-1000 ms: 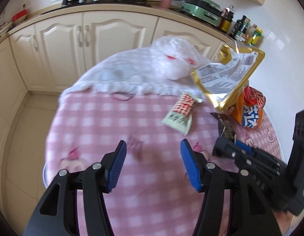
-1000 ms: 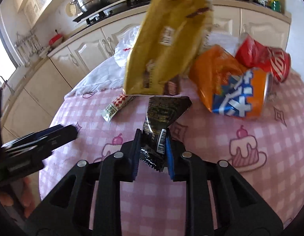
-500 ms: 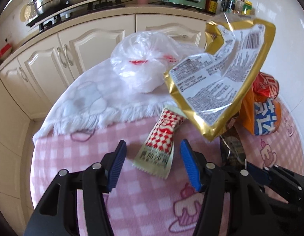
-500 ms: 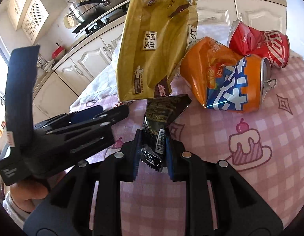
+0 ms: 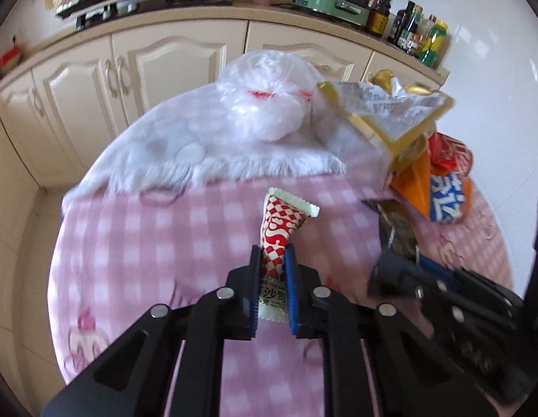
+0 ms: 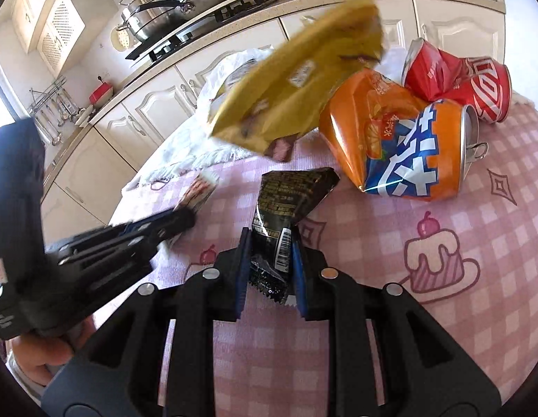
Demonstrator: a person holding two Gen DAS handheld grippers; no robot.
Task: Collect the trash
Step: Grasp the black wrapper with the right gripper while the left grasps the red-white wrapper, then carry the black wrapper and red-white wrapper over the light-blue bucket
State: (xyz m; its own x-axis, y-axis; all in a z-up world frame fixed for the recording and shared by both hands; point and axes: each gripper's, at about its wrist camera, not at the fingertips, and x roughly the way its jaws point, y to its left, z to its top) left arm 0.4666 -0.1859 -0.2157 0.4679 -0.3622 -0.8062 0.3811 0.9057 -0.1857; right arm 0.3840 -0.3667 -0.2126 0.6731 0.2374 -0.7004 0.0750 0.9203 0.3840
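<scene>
Both tongs now have trash between them. Left gripper (image 5: 273,267), wide apart a moment ago, is closing its jaws on the red-and-white wrapper (image 5: 282,229) that lies on the pink cloth (image 5: 157,229). Right gripper (image 6: 271,243) stays clamped on the black wrapper (image 6: 286,215). So two pieces seem ready to carry off; the yellow bag (image 6: 296,80), orange can (image 6: 401,146) and red can (image 6: 477,87) are not yet collected.
</scene>
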